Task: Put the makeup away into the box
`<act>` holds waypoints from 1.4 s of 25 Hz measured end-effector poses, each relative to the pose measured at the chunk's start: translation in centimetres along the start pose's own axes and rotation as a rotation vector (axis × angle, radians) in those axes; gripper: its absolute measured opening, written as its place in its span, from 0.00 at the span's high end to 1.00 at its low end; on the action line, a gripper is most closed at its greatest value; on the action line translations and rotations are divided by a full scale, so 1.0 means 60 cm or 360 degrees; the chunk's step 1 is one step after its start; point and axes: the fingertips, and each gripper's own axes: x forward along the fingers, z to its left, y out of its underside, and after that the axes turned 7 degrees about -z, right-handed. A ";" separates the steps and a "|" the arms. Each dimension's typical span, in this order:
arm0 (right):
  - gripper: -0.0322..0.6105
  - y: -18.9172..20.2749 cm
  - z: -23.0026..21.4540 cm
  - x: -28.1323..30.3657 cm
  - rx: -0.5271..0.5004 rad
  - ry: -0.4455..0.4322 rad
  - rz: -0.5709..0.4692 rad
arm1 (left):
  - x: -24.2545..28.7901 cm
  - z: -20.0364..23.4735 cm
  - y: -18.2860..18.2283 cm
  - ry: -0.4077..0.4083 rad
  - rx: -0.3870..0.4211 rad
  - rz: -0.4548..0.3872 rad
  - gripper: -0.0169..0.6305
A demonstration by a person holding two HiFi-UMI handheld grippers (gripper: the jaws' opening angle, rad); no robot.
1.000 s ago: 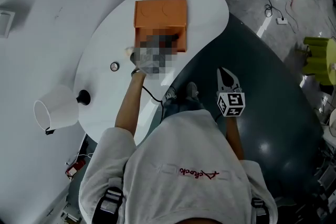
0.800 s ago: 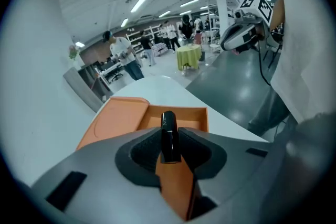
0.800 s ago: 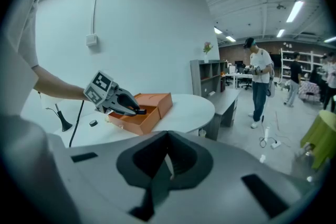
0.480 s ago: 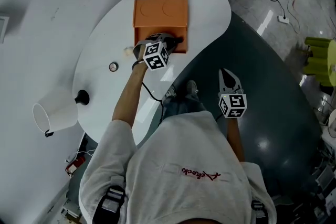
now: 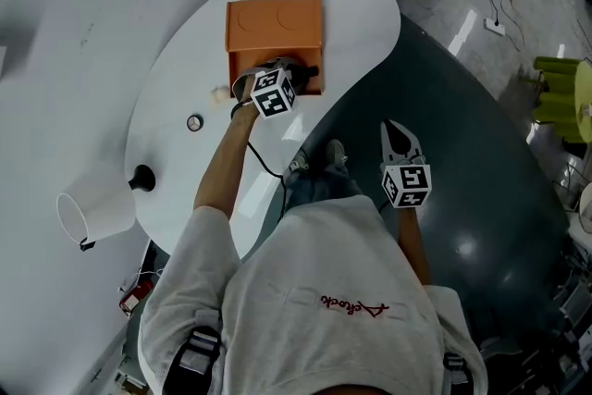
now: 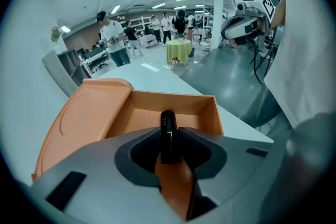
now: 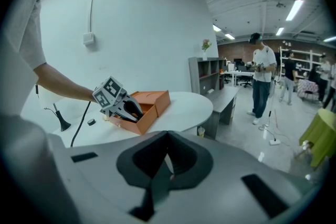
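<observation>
Very little is legible from where I sit. On the head view, a line of red cursive script runs across the back of the person's white shirt [image 5: 314, 291]; I cannot make out its letters with any confidence. On the left gripper view, the black makeup tube [image 6: 167, 126] carries a short white print near its far end, too small and turned sideways to read. The marker cube [image 5: 271, 94] on the left gripper [image 6: 168, 140] and the marker cube [image 5: 407, 183] on the right gripper [image 5: 398, 132] show only black-and-white square patterns, no letters or numbers.
</observation>
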 end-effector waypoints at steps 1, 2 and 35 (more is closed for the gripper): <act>0.92 0.000 -0.002 0.000 -0.0001 0.0002 0.0001 | 0.002 -0.001 0.000 0.0016 -0.0009 0.0009 0.82; 0.92 -0.001 -0.004 0.000 -0.0002 0.0004 0.0001 | 0.004 -0.001 -0.001 0.0026 -0.0013 0.0014 0.82; 0.92 -0.048 0.067 -0.027 -0.0104 -0.0089 -0.0135 | -0.218 0.019 -0.085 -0.0694 -0.0723 -0.0791 0.96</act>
